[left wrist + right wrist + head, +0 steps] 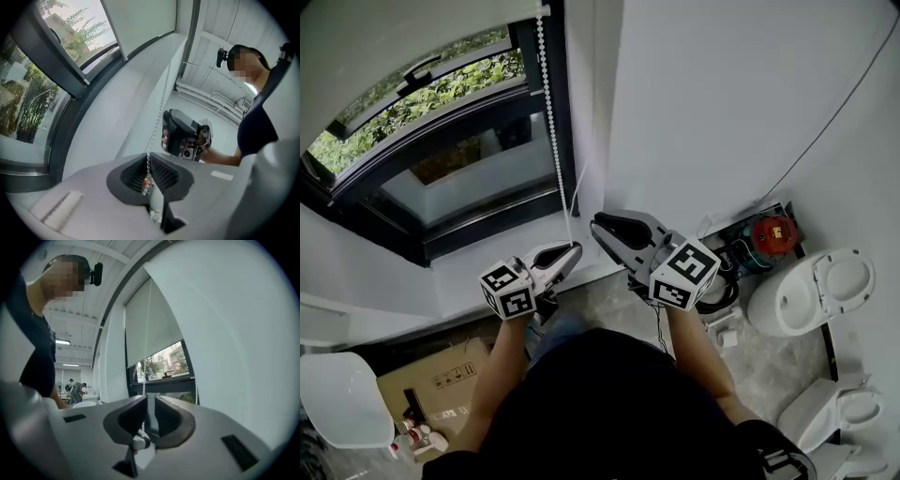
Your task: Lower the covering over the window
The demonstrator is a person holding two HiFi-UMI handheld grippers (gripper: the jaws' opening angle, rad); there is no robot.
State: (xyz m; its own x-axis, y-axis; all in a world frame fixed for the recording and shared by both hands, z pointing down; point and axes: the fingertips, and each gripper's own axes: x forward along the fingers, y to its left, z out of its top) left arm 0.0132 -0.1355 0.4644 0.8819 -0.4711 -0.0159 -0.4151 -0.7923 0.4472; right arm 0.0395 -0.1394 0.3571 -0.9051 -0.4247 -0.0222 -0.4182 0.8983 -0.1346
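Our left tool [574, 249] is clamped tight on the bead chain [551, 122], pointing level just above the white sill [478, 272]; its own view shows the beads pinched between the ribbed pads. The chain runs straight up from there along the right side of the dark window frame [565, 112]. Our right tool [598, 225] sits just beside the chain, to its right and a little higher than the left one. Its pads stand a narrow slit apart and press on nothing. We see one strand of the chain through that slit, but we cannot tell whether it lies between the pads or beyond them. The blind [394, 33] covers only the upper part of the window, with its lower edge above the handle and bare glass [459, 173] below. Two white toilet bowls [811, 291] stand on the floor to our right.
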